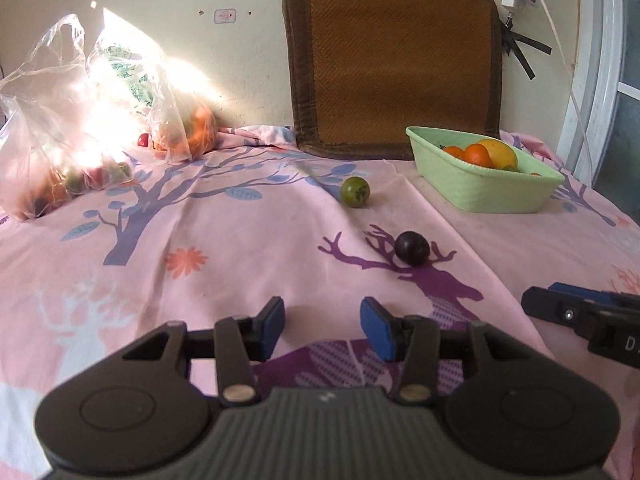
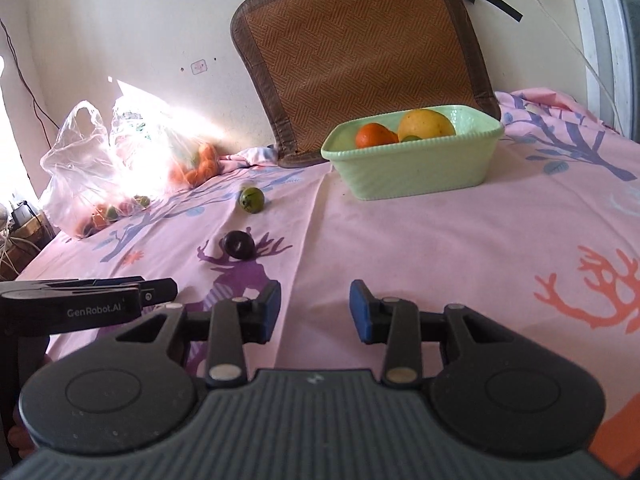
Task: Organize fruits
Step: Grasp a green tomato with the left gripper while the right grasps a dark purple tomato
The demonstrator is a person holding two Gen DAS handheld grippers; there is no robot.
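Observation:
A dark purple plum (image 1: 412, 249) (image 2: 238, 245) lies on the pink cloth, with a green fruit (image 1: 355, 191) (image 2: 251, 199) beyond it. A pale green basket (image 1: 484, 188) (image 2: 416, 168) at the back right holds oranges (image 1: 476, 155) (image 2: 374, 135) and a yellow fruit (image 1: 500, 153) (image 2: 426, 123). My left gripper (image 1: 322, 324) is open and empty, low over the cloth, short of the plum. My right gripper (image 2: 314, 310) is open and empty, to the right of the plum; its fingers also show in the left wrist view (image 1: 552, 304).
Clear plastic bags (image 1: 80, 128) (image 2: 120, 168) with more fruit lie at the back left in bright sun. A brown woven mat (image 1: 396, 56) (image 2: 360, 52) leans on the wall behind the basket. The pink cloth (image 1: 240, 248) covers the surface.

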